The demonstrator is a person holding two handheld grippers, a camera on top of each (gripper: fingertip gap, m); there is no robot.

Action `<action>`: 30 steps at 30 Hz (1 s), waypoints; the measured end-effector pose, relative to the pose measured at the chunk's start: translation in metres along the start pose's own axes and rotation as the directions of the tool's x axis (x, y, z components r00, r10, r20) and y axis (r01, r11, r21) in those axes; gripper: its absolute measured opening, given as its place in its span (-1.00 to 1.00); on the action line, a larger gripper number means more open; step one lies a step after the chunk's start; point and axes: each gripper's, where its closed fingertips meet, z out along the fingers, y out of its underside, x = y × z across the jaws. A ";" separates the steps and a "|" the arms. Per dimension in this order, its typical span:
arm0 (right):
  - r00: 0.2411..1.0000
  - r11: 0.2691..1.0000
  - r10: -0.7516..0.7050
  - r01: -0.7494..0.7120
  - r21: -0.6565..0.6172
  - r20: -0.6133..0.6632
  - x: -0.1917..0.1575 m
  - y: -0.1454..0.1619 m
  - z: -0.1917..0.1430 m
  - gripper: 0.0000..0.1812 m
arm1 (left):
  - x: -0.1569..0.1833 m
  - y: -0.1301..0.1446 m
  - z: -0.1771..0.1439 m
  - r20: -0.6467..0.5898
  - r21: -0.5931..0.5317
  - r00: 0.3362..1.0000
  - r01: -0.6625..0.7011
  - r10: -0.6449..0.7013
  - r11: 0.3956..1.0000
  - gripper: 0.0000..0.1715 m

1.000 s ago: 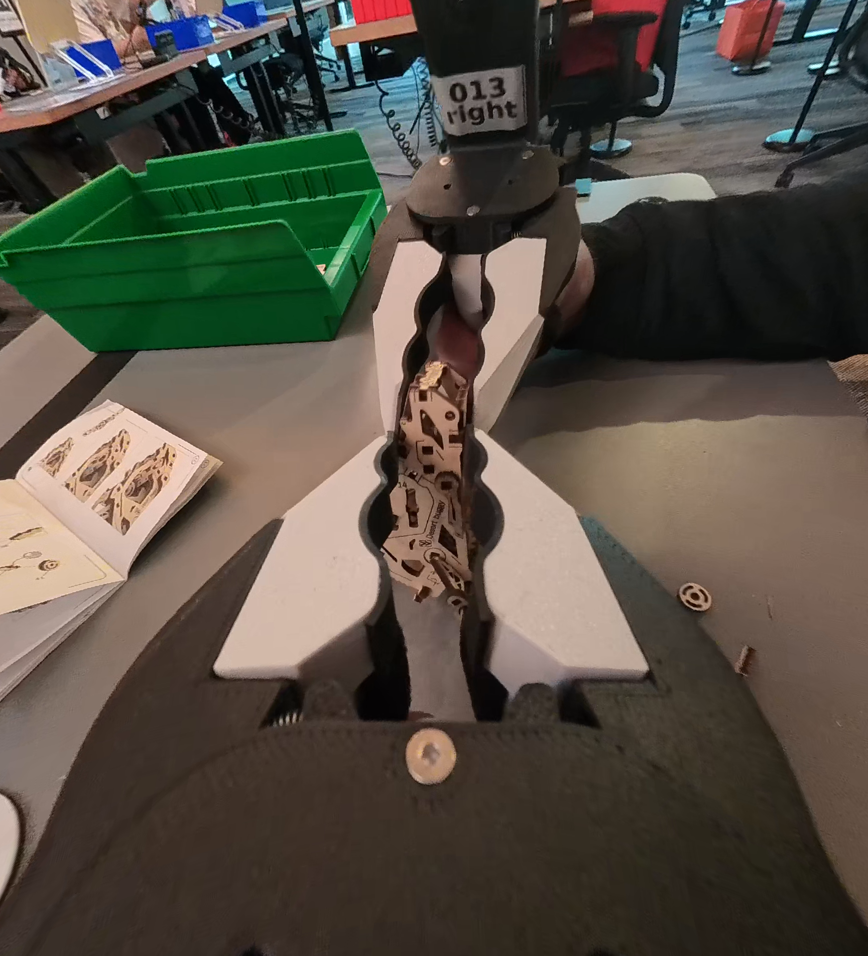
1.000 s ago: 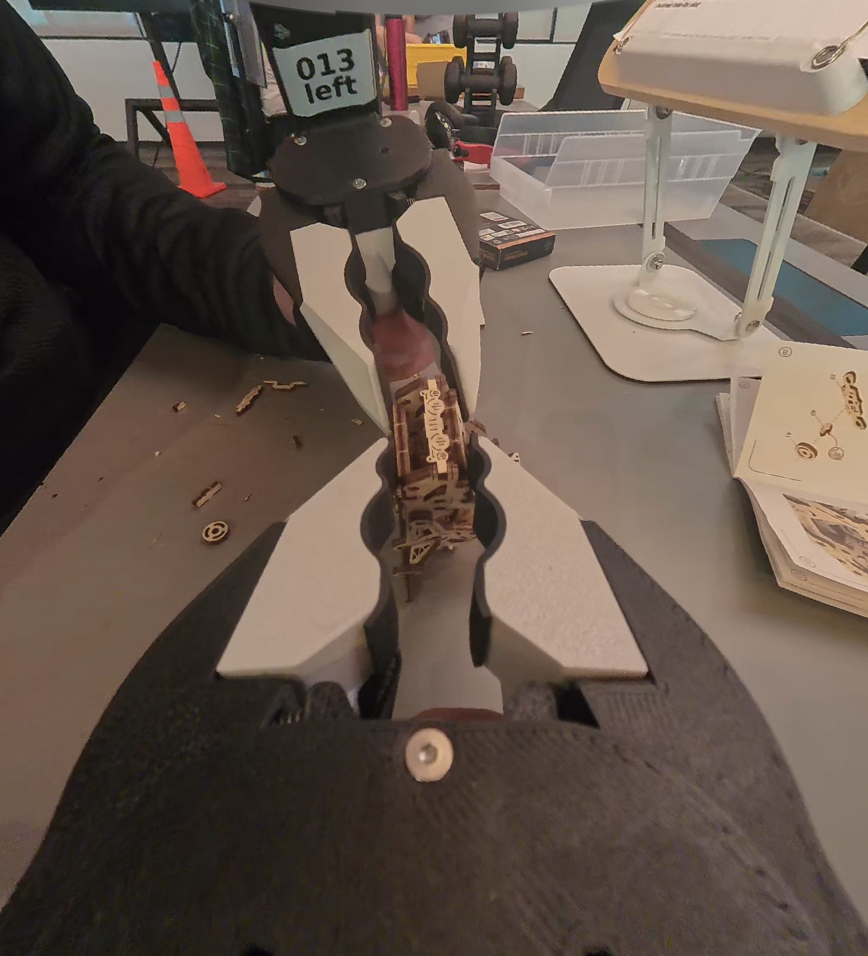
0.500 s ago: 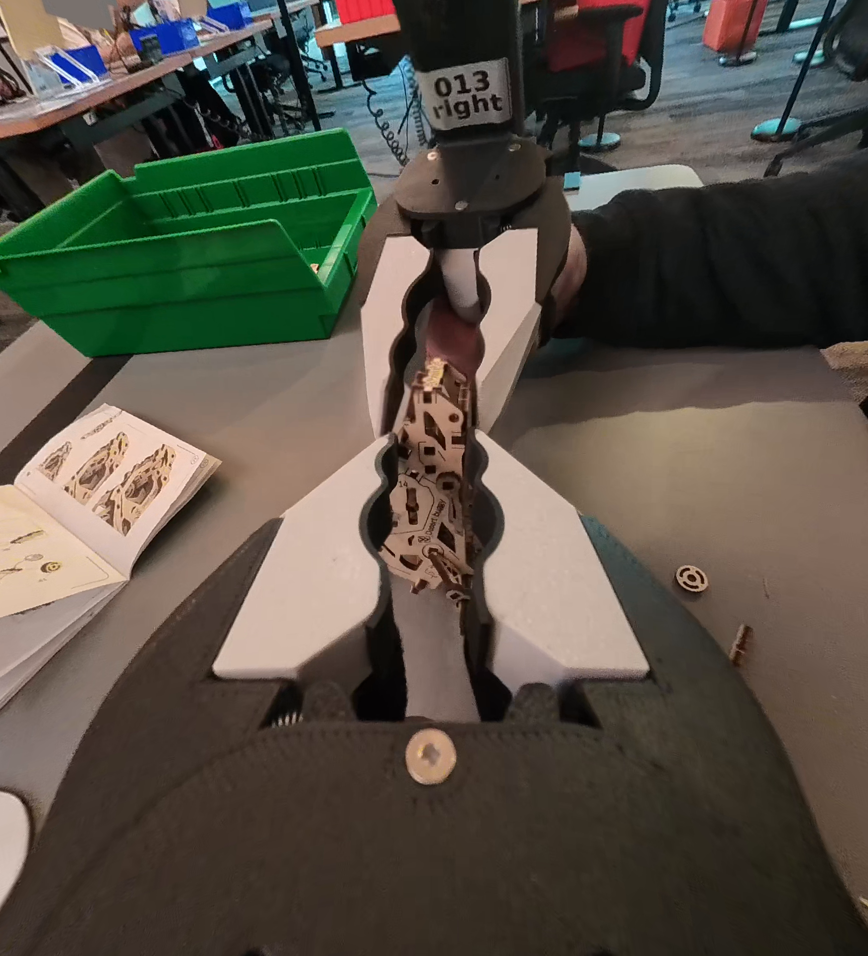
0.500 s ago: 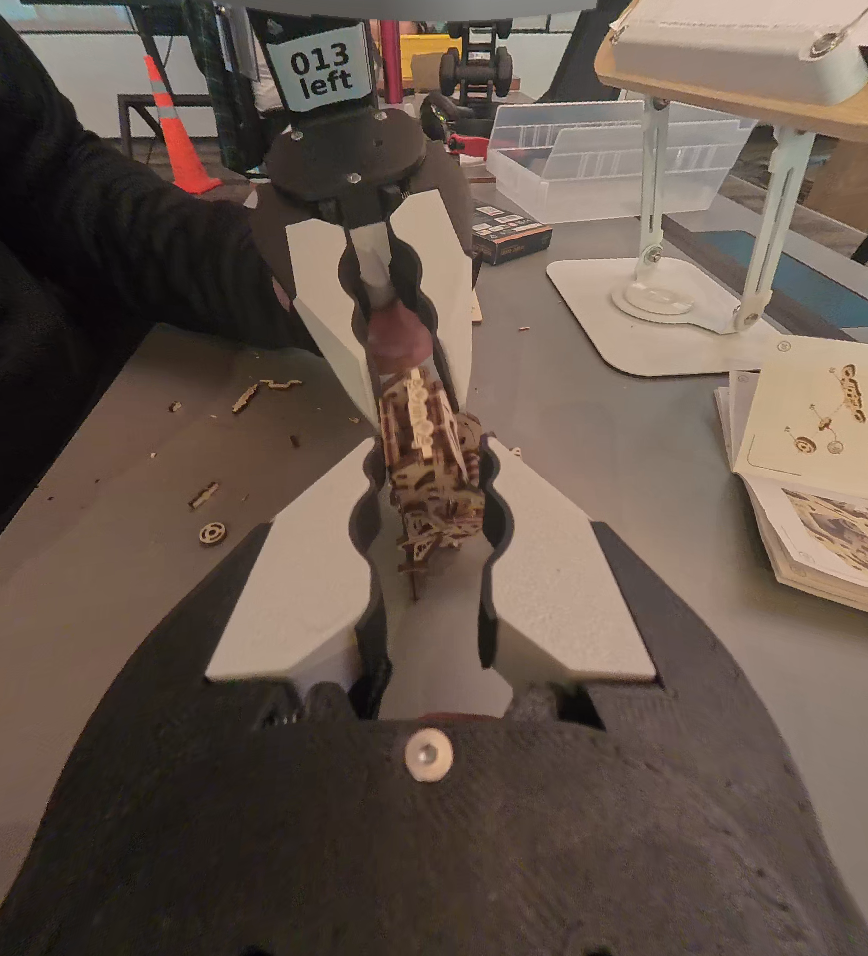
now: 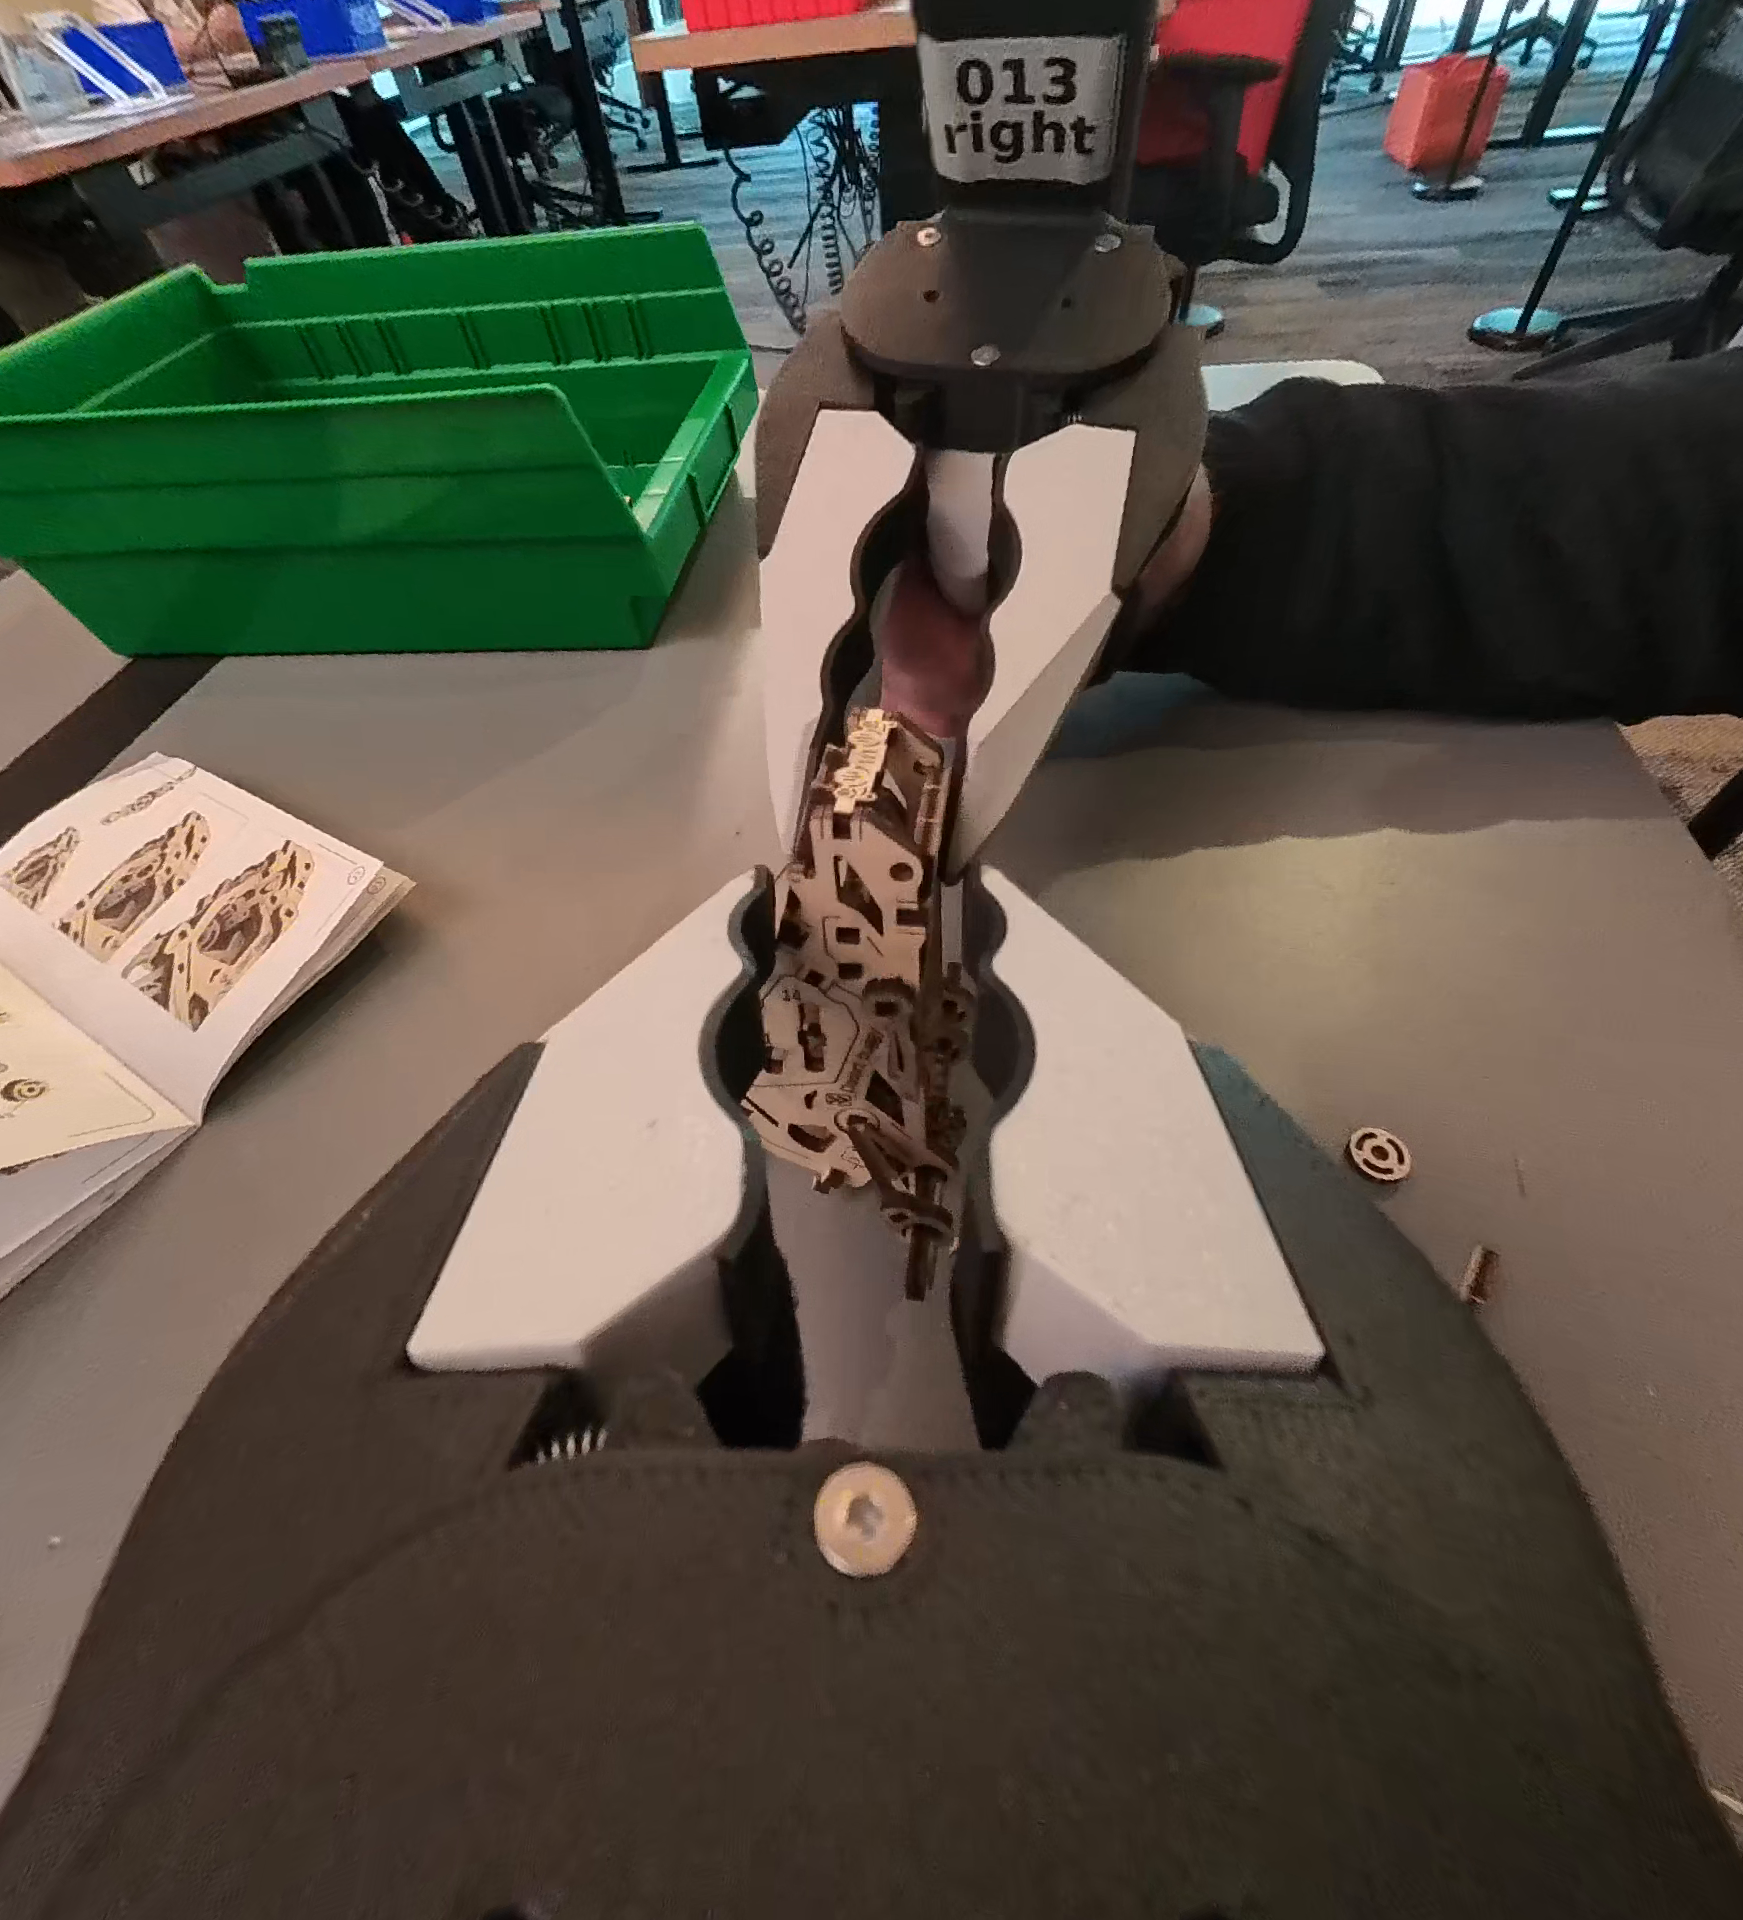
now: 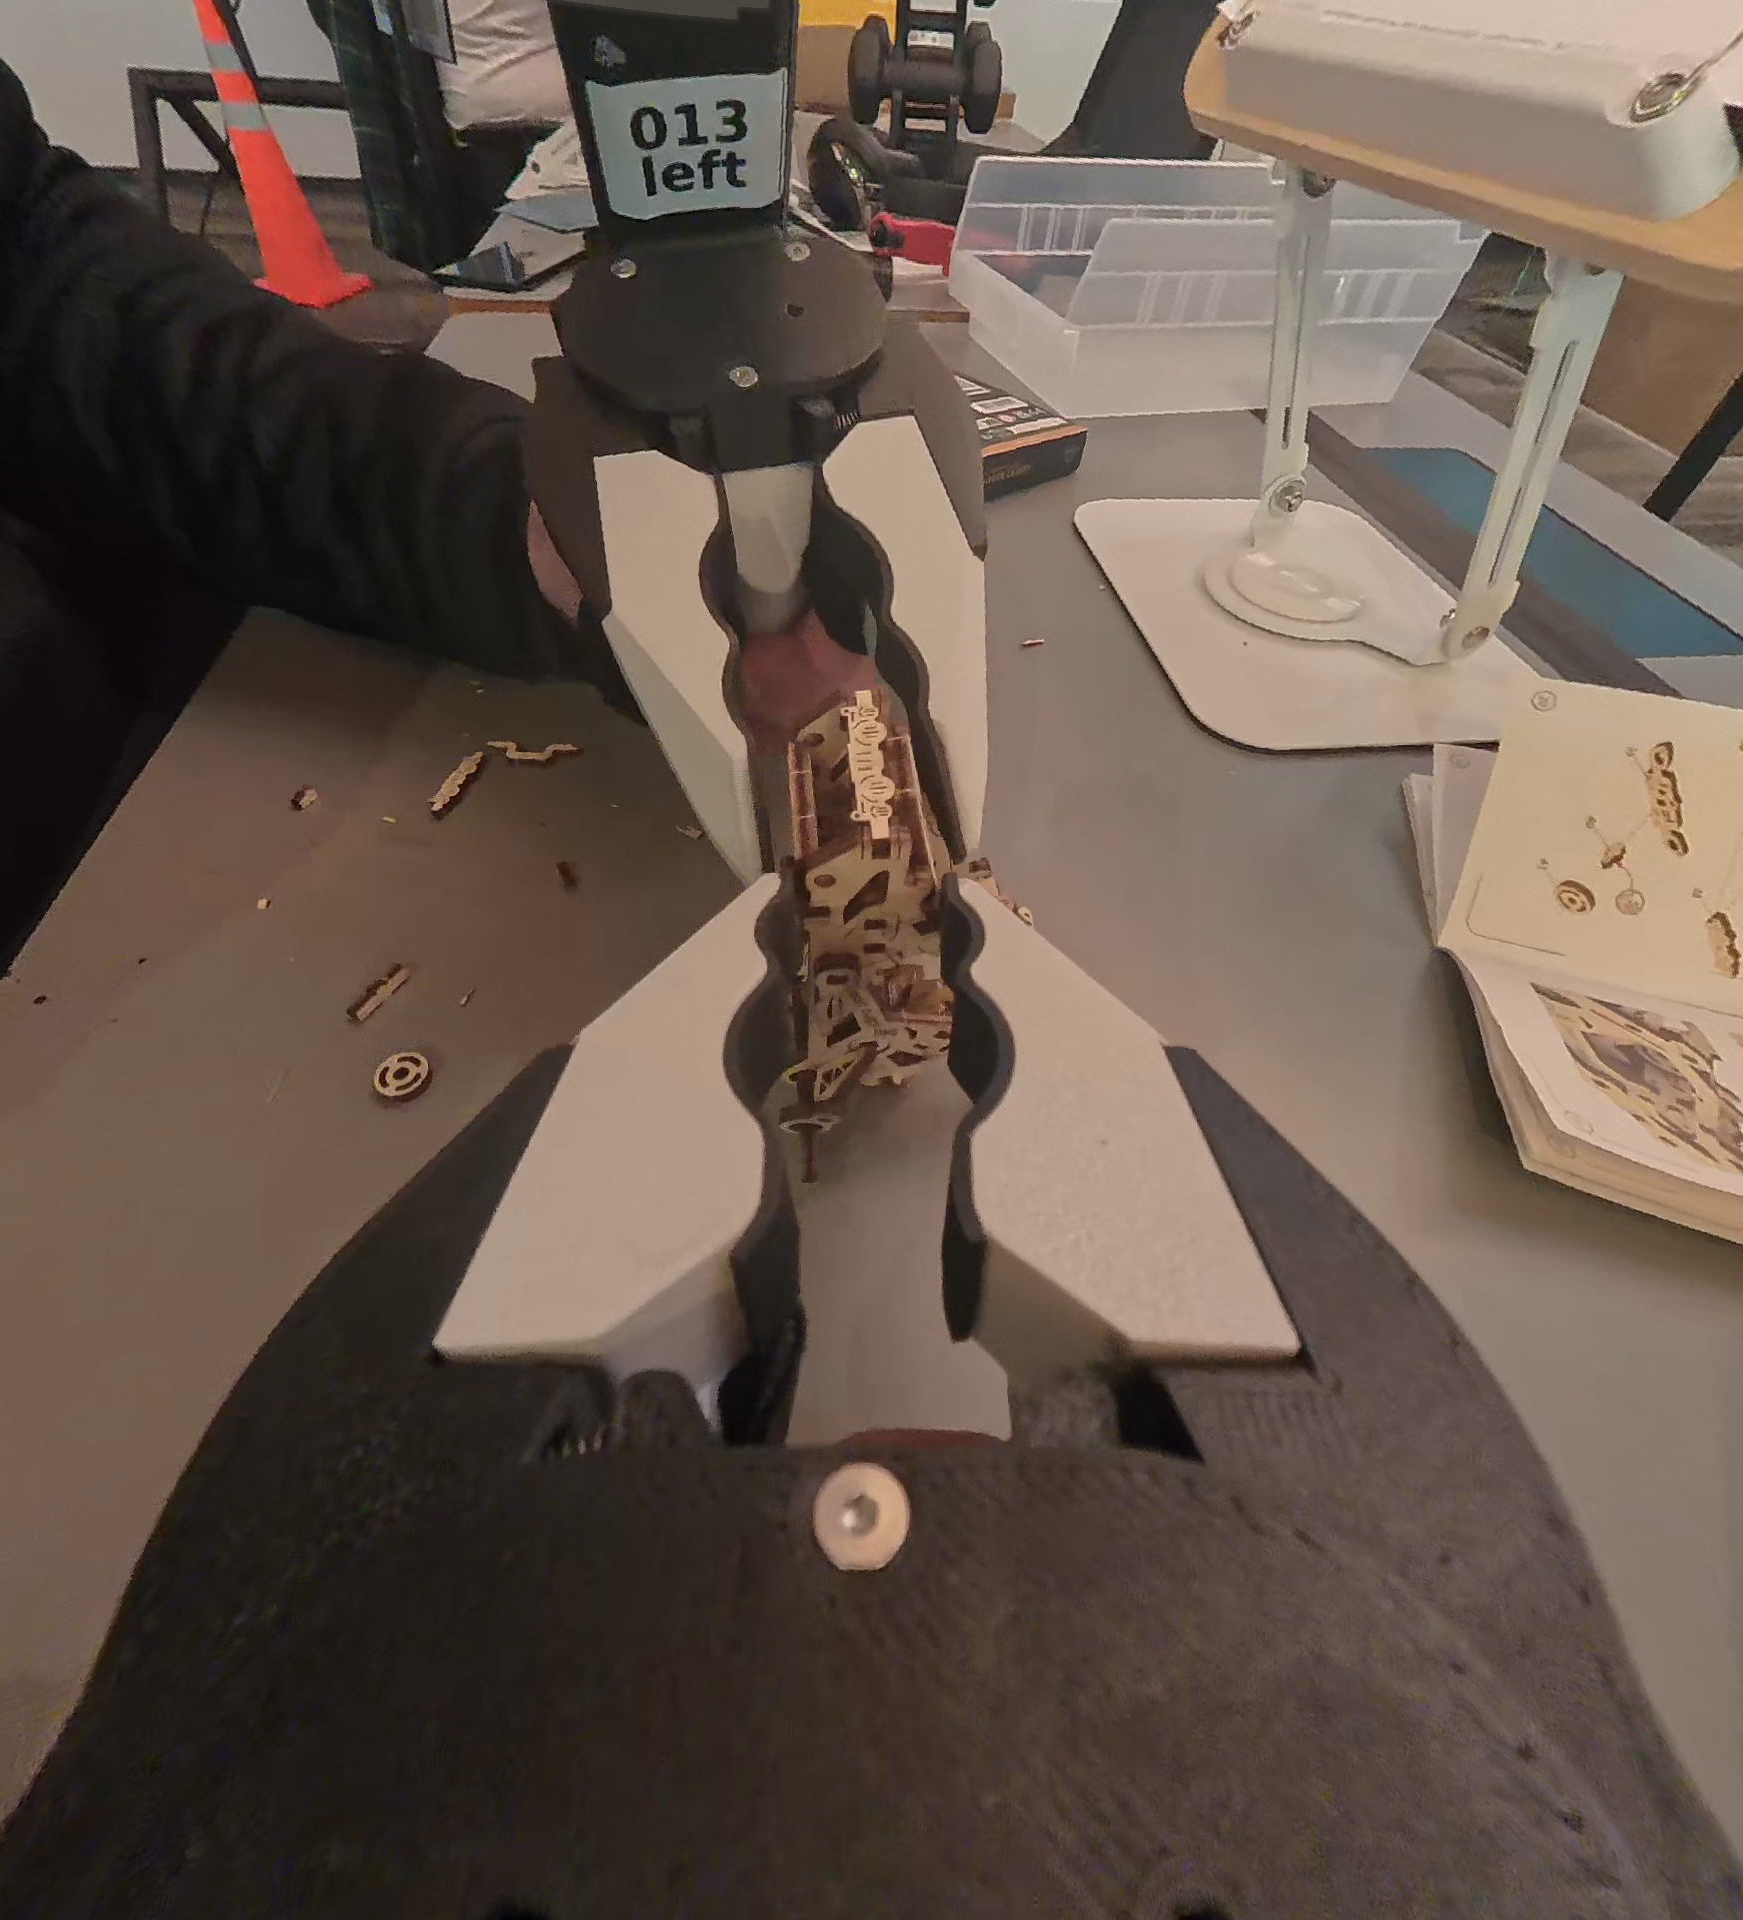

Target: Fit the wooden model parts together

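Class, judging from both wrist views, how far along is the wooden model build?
Done: a partly built wooden model already holds many interlocked pieces. In hand: the left gripper and right gripper both clamp it above the table. Left: a loose wooden ring and small bits still lie unused, and the instruction booklet lies open.

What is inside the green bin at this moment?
The green bin sits at the table's far left in the left wrist view. Only its ribbed inner back wall and a strip of bare floor show; its raised front wall covers the rest, so I cannot tell what it holds.
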 end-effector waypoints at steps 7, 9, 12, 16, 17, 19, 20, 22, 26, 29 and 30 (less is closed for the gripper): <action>1.000 1.000 0.004 -0.004 -0.027 0.000 -0.002 -0.002 0.004 -0.77 | 0.001 0.004 -0.005 -0.010 -0.016 1.000 -0.010 0.010 1.000 -0.67; 1.000 0.999 -0.001 0.001 -0.034 -0.010 -0.002 -0.003 0.008 -0.76 | 0.000 0.005 -0.008 -0.022 -0.009 1.000 0.006 -0.006 1.000 -0.67; 0.999 0.999 -0.012 0.010 -0.042 -0.052 0.001 -0.005 0.012 -0.74 | -0.003 0.007 -0.013 -0.025 0.007 1.000 0.018 -0.017 1.000 -0.68; 0.996 0.997 -0.061 0.057 -0.047 -0.070 -0.003 -0.006 0.011 -0.75 | 0.001 0.011 -0.017 -0.049 0.024 0.999 0.023 -0.022 0.999 -0.71; 0.996 0.998 -0.060 0.057 -0.041 -0.070 -0.004 -0.006 0.011 -0.75 | 0.002 0.012 -0.018 -0.053 0.021 0.998 0.019 -0.018 1.000 -0.71; 0.994 0.997 -0.069 0.066 -0.036 -0.080 -0.003 -0.006 0.011 -0.75 | 0.001 0.012 -0.018 -0.054 0.007 0.999 0.003 -0.003 1.000 -0.71; 0.994 0.997 -0.070 0.067 -0.038 -0.086 -0.003 -0.006 0.011 -0.75 | 0.001 0.012 -0.018 -0.057 0.003 0.998 0.003 -0.002 1.000 -0.71; 0.993 0.997 -0.066 0.063 -0.039 -0.098 -0.002 -0.007 0.012 -0.76 | -0.001 0.012 -0.018 -0.056 -0.005 0.998 0.008 -0.008 1.000 -0.71; 0.993 0.998 -0.060 0.056 -0.043 -0.104 -0.002 -0.007 0.015 -0.76 | -0.001 0.010 -0.017 -0.059 -0.015 0.998 0.014 -0.015 1.000 -0.70; 0.993 0.998 -0.043 0.039 -0.042 -0.109 -0.001 -0.008 0.016 -0.76 | -0.003 0.010 -0.017 -0.055 -0.018 0.998 0.020 -0.021 1.000 -0.72; 0.993 0.998 -0.045 0.041 -0.044 -0.111 -0.001 -0.008 0.016 -0.76 | -0.003 0.010 -0.017 -0.055 -0.018 0.998 0.022 -0.023 1.000 -0.72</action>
